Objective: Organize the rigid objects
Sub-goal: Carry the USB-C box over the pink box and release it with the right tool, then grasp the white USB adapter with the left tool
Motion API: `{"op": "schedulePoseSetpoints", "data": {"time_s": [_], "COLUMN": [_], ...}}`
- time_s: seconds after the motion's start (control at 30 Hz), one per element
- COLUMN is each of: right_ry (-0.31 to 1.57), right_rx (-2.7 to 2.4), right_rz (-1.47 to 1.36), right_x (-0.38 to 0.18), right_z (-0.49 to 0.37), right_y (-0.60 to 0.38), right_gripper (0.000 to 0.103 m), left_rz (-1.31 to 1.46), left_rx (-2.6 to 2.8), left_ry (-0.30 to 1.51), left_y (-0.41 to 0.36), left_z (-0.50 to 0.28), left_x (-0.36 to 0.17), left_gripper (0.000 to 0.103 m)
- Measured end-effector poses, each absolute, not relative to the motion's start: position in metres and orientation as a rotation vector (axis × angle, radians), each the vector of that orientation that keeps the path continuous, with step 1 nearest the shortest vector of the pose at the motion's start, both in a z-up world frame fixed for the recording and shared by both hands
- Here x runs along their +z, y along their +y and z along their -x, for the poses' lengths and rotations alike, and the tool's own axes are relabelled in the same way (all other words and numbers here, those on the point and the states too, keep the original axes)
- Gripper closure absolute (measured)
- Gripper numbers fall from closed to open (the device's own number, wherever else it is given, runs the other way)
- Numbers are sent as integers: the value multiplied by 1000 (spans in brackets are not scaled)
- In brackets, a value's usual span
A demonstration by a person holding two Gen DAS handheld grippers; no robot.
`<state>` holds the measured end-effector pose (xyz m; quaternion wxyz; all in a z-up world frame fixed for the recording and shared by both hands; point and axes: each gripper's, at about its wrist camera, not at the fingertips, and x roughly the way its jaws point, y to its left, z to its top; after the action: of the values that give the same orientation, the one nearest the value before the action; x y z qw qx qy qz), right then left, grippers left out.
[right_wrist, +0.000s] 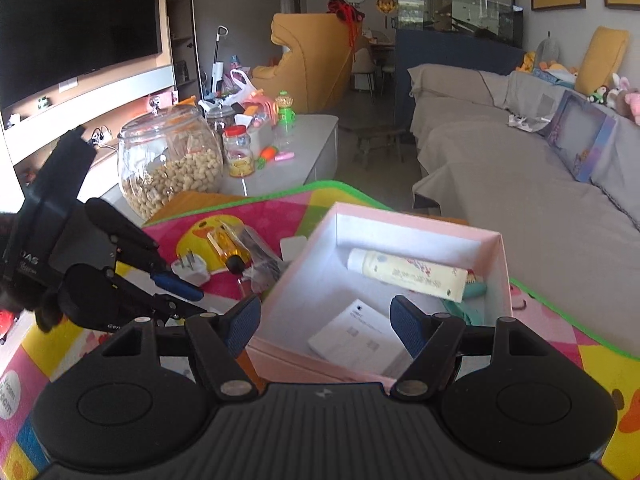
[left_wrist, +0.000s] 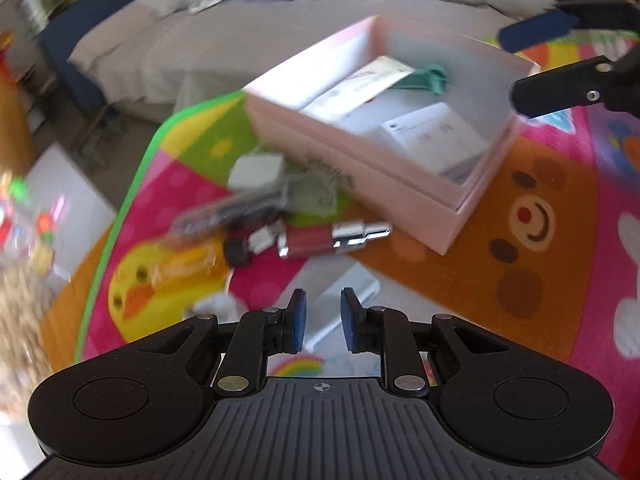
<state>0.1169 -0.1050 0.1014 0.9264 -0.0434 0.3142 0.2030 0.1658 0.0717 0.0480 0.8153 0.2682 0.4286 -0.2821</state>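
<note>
Item: pink box, open-topped, being used as the collecting container on the colourful play mat. Already being held inside: a cream tube, a white carton, a teal piece.

Items still being left loose beside the box: a red metal-capped cylinder, a white plug adapter, an orange-handled tool, a clear wrapped packet.

Left gripper: being held empty, fingers narrowly parted above the mat. Right gripper: being held wide apart, empty, over the box's near wall.

Handling: the cylinder is judged light, stiff, smooth and prone to rolling; it is best being gripped across the red mid-body, not the slick metal cap.
</note>
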Motion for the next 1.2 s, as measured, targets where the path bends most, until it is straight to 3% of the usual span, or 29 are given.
{"op": "schedulePoseSetpoints", "data": {"time_s": [0.2, 0.4, 0.47, 0.7, 0.9, 1.2], "right_ry": [653, 643, 653, 668, 669, 639], "right_rx": [425, 444, 443, 434, 429, 441], "right_rz": [76, 49, 35, 7, 3, 47], "right_x": [96, 94, 90, 83, 83, 104], "right_z": [-120, -122, -125, -126, -126, -126], "right_y": [-113, -118, -119, -125, -124, -108], "right_gripper": [31, 31, 31, 31, 31, 31], "left_rz": [-642, -759, -776, -683, -443, -221], "left_rx": [-660, -683, -649, -586, -454, -463], "left_ry": [964, 990, 1005, 1022, 1100, 1136], "left_y": [55, 48, 48, 46, 58, 85], "left_z": [-175, -169, -173, -184, -197, -163], "left_x": [50, 43, 41, 34, 34, 39], "left_gripper": [84, 79, 72, 67, 64, 75]}}
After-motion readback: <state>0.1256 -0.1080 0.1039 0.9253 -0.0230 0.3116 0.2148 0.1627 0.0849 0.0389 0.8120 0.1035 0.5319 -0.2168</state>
